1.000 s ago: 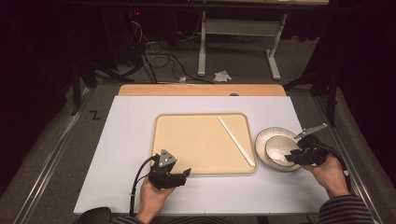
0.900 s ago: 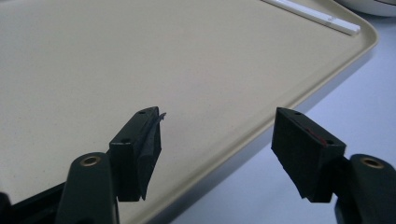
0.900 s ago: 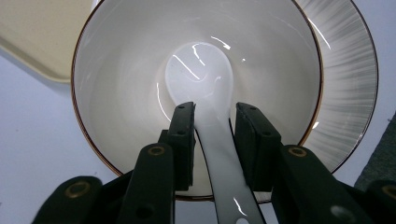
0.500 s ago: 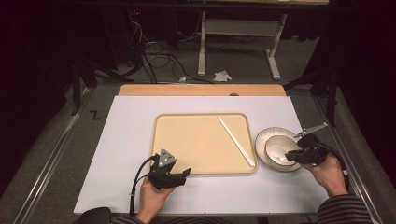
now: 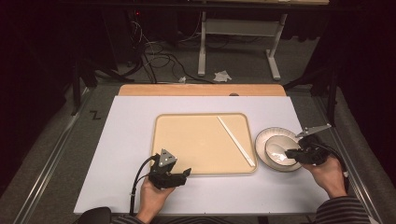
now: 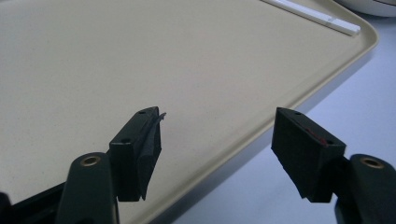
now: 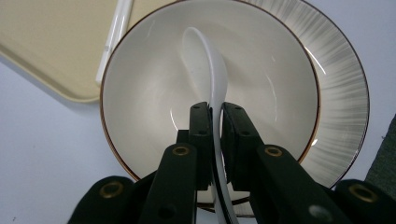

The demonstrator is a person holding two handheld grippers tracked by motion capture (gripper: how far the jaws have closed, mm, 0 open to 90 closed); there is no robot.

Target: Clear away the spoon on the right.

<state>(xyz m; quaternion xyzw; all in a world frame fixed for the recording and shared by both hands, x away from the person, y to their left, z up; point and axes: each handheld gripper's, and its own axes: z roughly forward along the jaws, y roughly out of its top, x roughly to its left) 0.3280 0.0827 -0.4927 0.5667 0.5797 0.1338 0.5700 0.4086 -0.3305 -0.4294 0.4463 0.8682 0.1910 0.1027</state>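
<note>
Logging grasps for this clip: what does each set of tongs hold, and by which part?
The right tongs are shut on the white ceramic spoon, gripping its handle, the scoop inside the white bowl. The left tongs are open and hold nothing.

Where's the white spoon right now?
The white spoon lies in the bowl on the plate, right of the tray, its handle pinched by the right gripper.

Glossy ceramic spoon (image 7: 208, 56), matt plastic tray (image 5: 196, 140)
</note>
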